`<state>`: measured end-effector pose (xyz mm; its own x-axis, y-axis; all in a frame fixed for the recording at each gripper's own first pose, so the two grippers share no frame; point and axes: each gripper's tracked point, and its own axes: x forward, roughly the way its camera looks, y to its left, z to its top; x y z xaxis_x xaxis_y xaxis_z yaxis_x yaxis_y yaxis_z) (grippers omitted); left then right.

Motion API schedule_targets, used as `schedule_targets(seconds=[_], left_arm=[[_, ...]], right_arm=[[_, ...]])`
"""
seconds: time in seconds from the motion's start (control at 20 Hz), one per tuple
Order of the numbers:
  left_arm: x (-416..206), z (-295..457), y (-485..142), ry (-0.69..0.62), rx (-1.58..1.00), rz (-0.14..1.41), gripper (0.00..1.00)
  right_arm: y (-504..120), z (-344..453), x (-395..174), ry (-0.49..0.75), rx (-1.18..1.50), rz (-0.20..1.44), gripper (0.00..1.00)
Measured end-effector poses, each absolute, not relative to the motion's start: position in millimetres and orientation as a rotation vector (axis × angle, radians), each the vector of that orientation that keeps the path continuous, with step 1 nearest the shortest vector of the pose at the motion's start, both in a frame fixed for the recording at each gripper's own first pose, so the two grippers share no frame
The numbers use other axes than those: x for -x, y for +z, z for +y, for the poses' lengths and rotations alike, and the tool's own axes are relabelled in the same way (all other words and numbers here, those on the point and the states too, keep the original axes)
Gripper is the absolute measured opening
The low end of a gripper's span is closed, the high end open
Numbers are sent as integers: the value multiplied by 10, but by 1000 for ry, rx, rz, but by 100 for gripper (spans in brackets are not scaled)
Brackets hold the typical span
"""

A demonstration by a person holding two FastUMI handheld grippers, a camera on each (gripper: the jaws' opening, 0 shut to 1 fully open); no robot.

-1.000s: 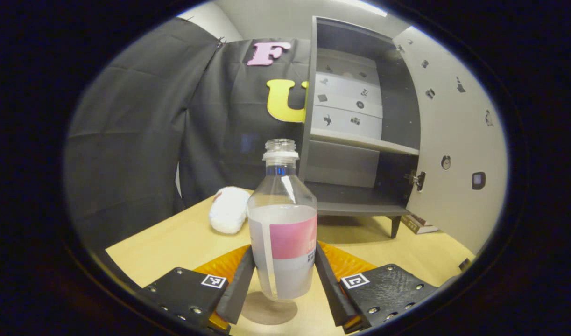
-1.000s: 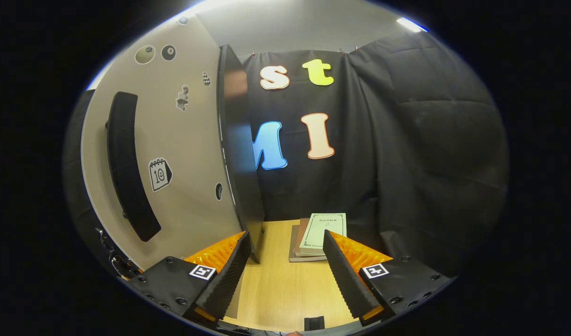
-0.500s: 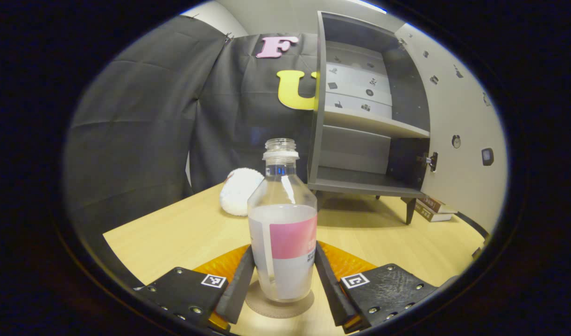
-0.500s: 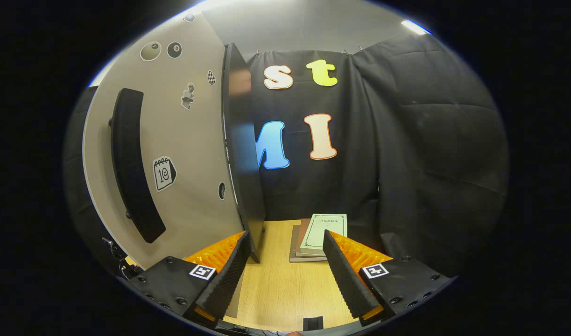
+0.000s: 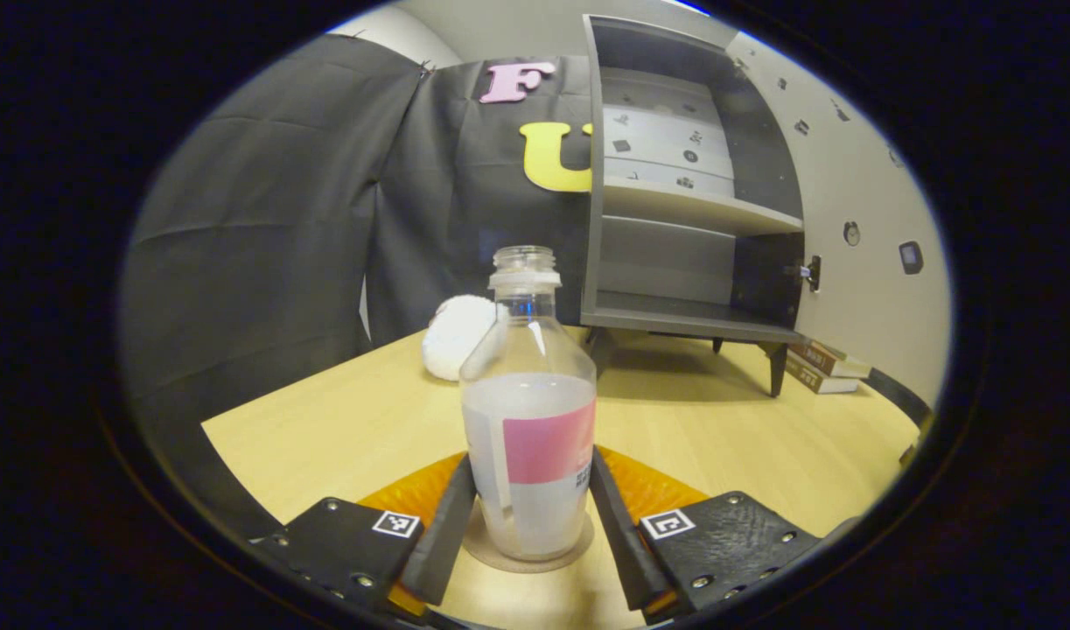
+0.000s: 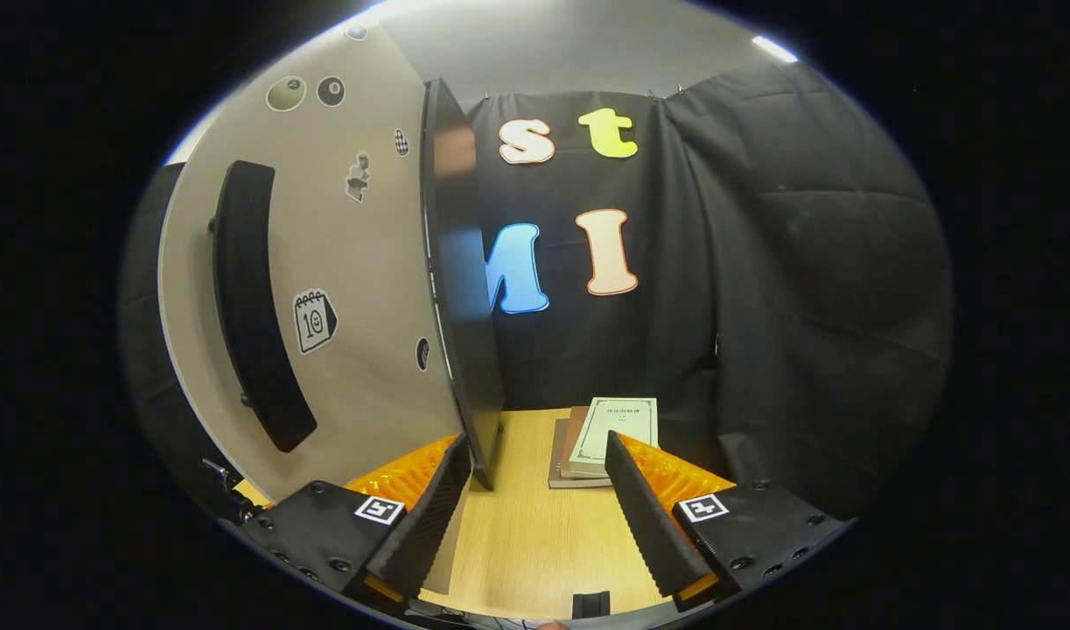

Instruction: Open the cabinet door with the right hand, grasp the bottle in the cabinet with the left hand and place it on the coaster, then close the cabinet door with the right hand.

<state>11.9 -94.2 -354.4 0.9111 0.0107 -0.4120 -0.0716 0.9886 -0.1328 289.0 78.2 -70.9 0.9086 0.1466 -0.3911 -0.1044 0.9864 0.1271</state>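
Note:
A clear bottle (image 5: 530,437) with a pink and white label, no cap, stands upright on a round brown coaster (image 5: 482,553) on the wooden table. My left gripper (image 5: 530,525) is shut on the bottle, one finger pressed against each side of its lower body. Behind it the grey cabinet (image 5: 674,201) stands open, its shelves bare and its door (image 5: 858,192) swung out to the right. In the right gripper view the door (image 6: 360,289) with its black handle (image 6: 255,306) is close on the left. My right gripper (image 6: 530,490) is open, just beside the door's lower edge, holding nothing.
A white fluffy ball (image 5: 456,337) lies on the table (image 5: 342,429) left of the cabinet. A stack of books (image 6: 609,429) lies near the back cloth, and the same books (image 5: 823,363) sit under the open door. The cabinet stands on short legs.
The bottle has come down with my left gripper and now rests on the coaster. The right gripper has barely moved beside the door.

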Motion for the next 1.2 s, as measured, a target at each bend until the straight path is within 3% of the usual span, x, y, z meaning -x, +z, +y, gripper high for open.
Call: schedule_targets(seconds=[0.15,0.35,0.55,1.2], left_arm=[[-99,-924,-3540,55,110,433,72],[-112,-898,-3391,70,54,419,80],[-165,-914,-3067,65,28,379,77],[-226,-946,-1201,65,-18,217,78]], right_arm=[[-726,778,-2896,131,-105,415,98],[-716,780,-2897,135,-108,409,98],[-709,787,-2899,143,-124,400,98],[-218,1007,-2981,313,-194,253,98]])
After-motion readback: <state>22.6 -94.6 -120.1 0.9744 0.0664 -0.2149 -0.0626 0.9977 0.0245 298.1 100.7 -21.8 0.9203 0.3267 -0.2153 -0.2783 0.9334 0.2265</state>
